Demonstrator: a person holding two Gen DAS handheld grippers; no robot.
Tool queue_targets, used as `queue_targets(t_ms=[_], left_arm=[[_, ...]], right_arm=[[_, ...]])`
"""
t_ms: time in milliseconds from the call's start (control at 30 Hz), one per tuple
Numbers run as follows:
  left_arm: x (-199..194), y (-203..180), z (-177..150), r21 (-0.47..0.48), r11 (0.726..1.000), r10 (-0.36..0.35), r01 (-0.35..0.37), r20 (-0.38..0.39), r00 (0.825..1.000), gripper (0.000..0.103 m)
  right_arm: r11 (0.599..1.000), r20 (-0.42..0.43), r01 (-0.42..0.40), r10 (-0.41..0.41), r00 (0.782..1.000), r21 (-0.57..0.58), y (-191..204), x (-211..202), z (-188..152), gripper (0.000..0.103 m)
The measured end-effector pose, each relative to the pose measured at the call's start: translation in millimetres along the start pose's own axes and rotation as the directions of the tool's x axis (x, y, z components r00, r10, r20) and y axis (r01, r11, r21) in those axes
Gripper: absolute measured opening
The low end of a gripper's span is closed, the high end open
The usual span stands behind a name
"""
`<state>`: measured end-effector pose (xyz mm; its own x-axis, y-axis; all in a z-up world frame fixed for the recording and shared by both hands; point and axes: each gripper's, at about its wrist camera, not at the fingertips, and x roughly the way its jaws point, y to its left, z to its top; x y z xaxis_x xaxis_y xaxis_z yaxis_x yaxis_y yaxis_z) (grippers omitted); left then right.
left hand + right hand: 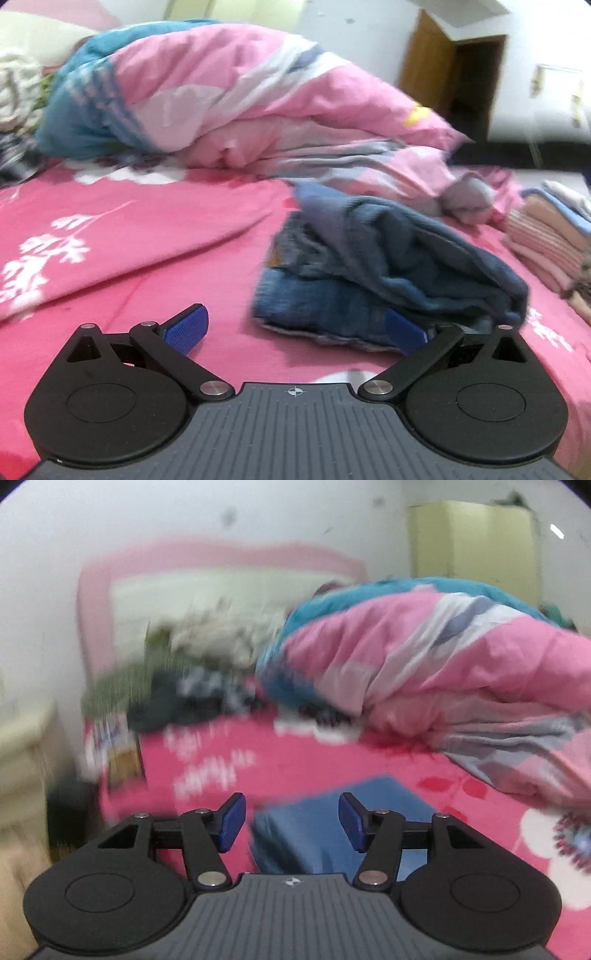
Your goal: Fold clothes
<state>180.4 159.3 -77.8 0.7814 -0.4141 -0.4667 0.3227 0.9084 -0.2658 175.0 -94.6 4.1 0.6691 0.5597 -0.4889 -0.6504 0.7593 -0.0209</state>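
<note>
A rumpled pair of blue jeans (369, 273) lies on the pink flowered bed sheet (129, 258), right of centre in the left wrist view. My left gripper (295, 326) is wide open just above the sheet, its right finger at the jeans' near edge. In the right wrist view a blue folded cloth (325, 823) lies flat on the sheet (295, 760). My right gripper (291, 821) is open and empty just above that cloth's near part. The right view is blurred.
A bunched pink, white and blue quilt (240, 99) fills the back of the bed. A stack of folded pink and striped clothes (550, 243) sits at the right. Loose clothes (192, 686) lie near the headboard (221, 568). A pale cabinet (22, 760) stands beside the bed.
</note>
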Motion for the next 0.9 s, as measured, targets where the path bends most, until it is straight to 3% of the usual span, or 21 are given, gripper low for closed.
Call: queue_targets(t_ms=[200, 233, 300, 367, 567, 800, 900], left_arm=[[-6.7, 28.6, 1.8, -0.157, 0.986, 0.068, -0.061, 0.039, 0.997, 0.1], [-4.8, 31.1, 2.6, -0.174, 0.983, 0.072, -0.066, 0.029, 0.997, 0.1], [-1.3, 31.3, 2.8, -0.176, 0.981, 0.082, -0.079, 0.012, 0.997, 0.099], [0.8, 28.0, 3.3, -0.154, 0.984, 0.098, -0.096, 0.005, 0.995, 0.099], [6.3, 22.6, 3.3, -0.113, 0.986, 0.12, -0.12, -0.014, 0.993, 0.099], [3.4, 25.0, 2.8, -0.121, 0.985, 0.121, -0.121, -0.01, 0.993, 0.099], [-4.0, 31.0, 4.2, -0.155, 0.979, 0.136, -0.131, 0.021, 0.99, 0.099]], right_arm=[[0.963, -0.064, 0.097, -0.116, 0.991, -0.25, 29.1, 33.7, -32.0, 0.055], [0.957, -0.07, 0.112, -0.135, 0.988, -0.267, 30.7, 38.5, -35.4, 0.049], [0.958, -0.067, 0.13, -0.151, 0.986, -0.255, 30.7, 43.0, -38.0, 0.019], [0.963, -0.036, 0.165, -0.177, 0.984, -0.215, 27.3, 37.6, -33.9, 0.014], [0.974, 0.019, 0.168, -0.167, 0.986, -0.153, 23.9, 23.4, -8.7, 0.013], [0.978, -0.053, 0.117, -0.128, 0.99, -0.171, 37.1, 65.0, -31.7, 0.014], [0.98, -0.044, 0.118, -0.127, 0.991, -0.158, 37.9, 64.5, -36.6, 0.017]])
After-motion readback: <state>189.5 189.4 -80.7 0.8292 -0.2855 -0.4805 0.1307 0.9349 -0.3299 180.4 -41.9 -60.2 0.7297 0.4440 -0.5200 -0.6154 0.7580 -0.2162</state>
